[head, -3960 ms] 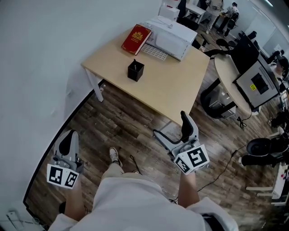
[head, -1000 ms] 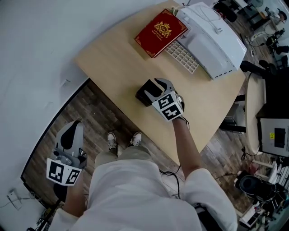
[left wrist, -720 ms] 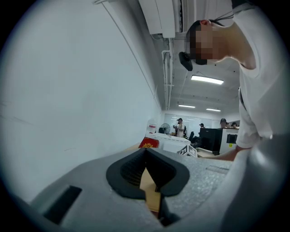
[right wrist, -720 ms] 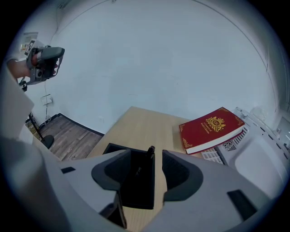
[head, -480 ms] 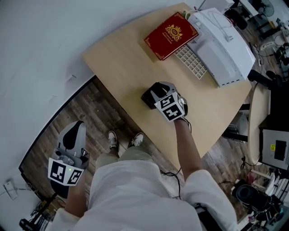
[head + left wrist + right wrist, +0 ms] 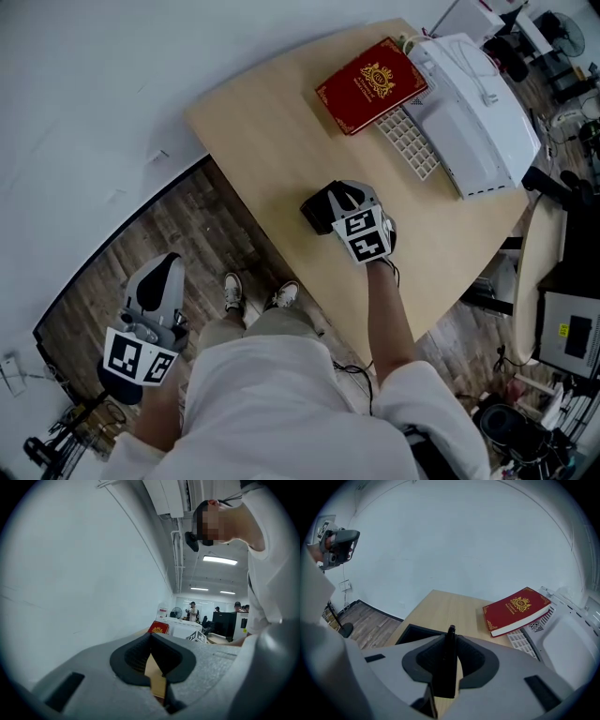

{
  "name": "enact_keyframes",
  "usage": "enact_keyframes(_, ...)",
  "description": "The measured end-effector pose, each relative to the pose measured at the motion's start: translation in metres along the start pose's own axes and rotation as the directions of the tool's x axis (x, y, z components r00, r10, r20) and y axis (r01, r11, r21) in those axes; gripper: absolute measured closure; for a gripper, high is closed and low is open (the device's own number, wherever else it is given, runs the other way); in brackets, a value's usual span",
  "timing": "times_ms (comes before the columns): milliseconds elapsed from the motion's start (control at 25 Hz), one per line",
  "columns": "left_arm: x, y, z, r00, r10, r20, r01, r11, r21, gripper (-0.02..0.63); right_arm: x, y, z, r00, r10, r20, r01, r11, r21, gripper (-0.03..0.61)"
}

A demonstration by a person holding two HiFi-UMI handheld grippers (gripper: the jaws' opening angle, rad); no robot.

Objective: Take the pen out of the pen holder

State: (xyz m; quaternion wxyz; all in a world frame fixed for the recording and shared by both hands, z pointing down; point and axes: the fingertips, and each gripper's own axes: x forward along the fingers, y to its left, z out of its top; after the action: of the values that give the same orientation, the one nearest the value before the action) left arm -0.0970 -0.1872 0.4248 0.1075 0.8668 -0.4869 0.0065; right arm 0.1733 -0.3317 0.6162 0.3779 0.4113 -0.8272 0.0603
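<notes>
Right gripper [image 6: 330, 201] is closing its jaws on the pen [image 6: 450, 660], whose black barrel stands between the pads with no gap that we can see. A second ago we held those jaws wider above the pen holder [image 6: 315, 214]. The pen still stands upright in the holder, near the front edge of the table [image 6: 262, 122], so we judge the grasp almost made and the lift next. Our left gripper [image 6: 161, 270] hangs by our side, jaws together and empty.
</notes>
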Motion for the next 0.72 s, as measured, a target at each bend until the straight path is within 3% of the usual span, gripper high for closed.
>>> enact_keyframes(480, 0.021, -0.012, 0.007, 0.999, -0.032, -0.001, 0.032, 0.999, 0.019, 0.598, -0.007, -0.005, -0.003, 1.000, -0.012, 0.013, 0.012, 1.000, 0.016, 0.494)
enact_keyframes(720, 0.028, -0.015, 0.006, 0.999, -0.047, -0.010, 0.048, 0.999, 0.022, 0.598, -0.005, -0.001, -0.003, 0.994, -0.103, -0.032, 0.094, 0.975, -0.199, 0.485)
